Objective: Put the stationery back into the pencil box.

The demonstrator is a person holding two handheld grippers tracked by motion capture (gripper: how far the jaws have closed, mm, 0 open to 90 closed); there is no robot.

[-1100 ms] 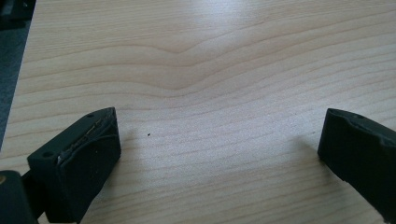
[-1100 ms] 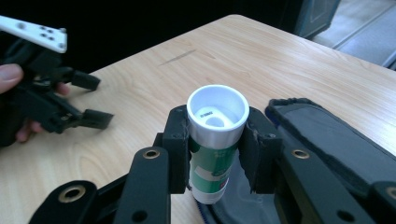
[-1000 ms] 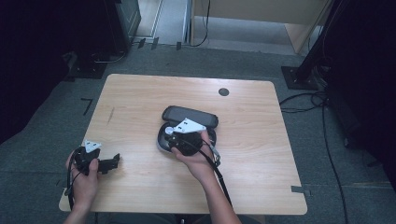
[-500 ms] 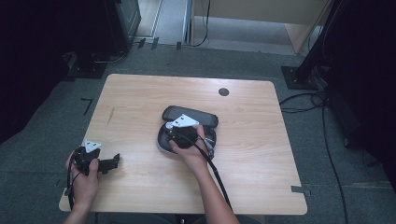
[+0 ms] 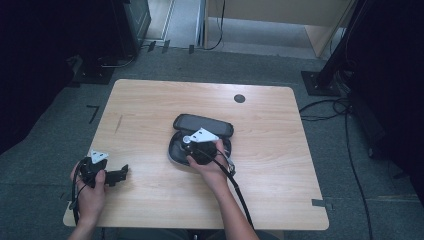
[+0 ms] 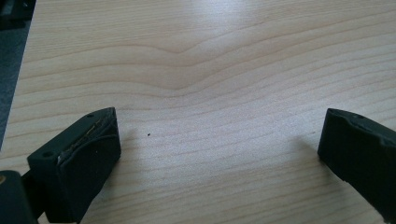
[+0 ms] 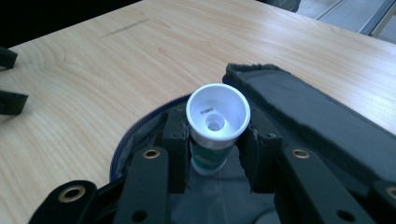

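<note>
While the left gripper [image 5: 119, 174] is resting at the near left corner of the worktop [image 5: 150, 105], its jaws are standing wide open with just bare wood between them. Over the middle of the worktop, the right gripper [image 7: 218, 140] is squeezing a little tube [image 7: 216, 122] with a white cap, one pad on each side. It is holding the tube just over the open black case [image 5: 200, 125], and the case's lid [image 7: 317, 112] is lying flipped back on the far side.
</note>
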